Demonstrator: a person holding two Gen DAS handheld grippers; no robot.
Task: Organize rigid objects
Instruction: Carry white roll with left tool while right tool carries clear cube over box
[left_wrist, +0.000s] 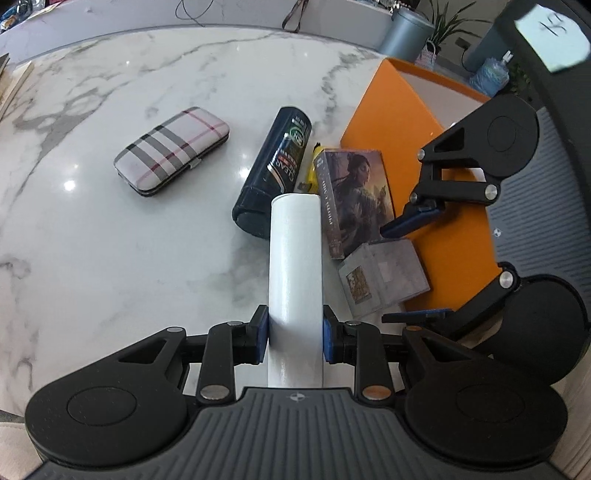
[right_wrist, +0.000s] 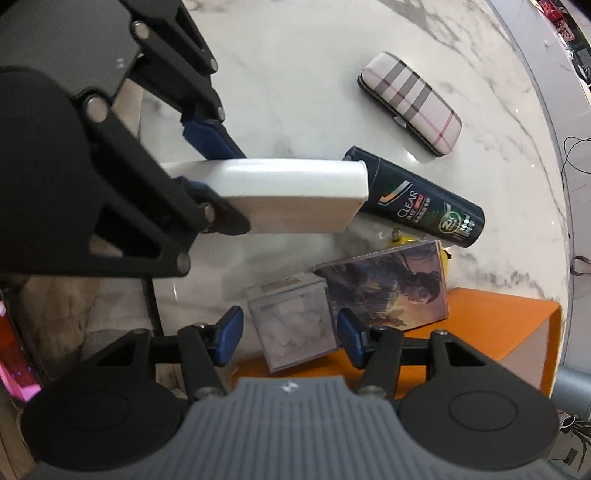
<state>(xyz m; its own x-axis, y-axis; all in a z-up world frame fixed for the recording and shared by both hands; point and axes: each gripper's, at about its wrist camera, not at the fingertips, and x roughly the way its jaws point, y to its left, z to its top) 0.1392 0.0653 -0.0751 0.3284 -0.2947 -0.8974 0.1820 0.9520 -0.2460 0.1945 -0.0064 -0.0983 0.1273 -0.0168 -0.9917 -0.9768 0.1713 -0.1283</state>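
- While the left gripper (left_wrist: 294, 334) hung above the marble table (left_wrist: 110, 240), its blue pads (left_wrist: 261, 334) were clamped on either flank of a white box (left_wrist: 295, 273); the box stuck straight out past the fingertips, lifted off the table, and its far end overlapped the dark shampoo bottle (left_wrist: 275, 170) from that camera.
- Across from it, the right gripper (right_wrist: 290, 338) had its fingers spread wide with nothing between them pressed; a small translucent box (right_wrist: 295, 321) sat in the gap, though whether either pad (right_wrist: 229, 338) touched it I could not tell.
- Just beyond that little box lay a picture box with a painted figure (right_wrist: 388, 291), its near edge against the translucent one, and part of it resting over the rim of the orange container (right_wrist: 509, 325).
- Beside the picture box a yellow object (left_wrist: 310, 170) peeped out, wedged between it and the shampoo bottle, which lay on its side.
- Well apart from the cluster, a plaid hard case (left_wrist: 171, 151) lay flat and closed on the marble.
- Further back stood a grey bin (left_wrist: 404, 35) and a green plant (left_wrist: 443, 22).
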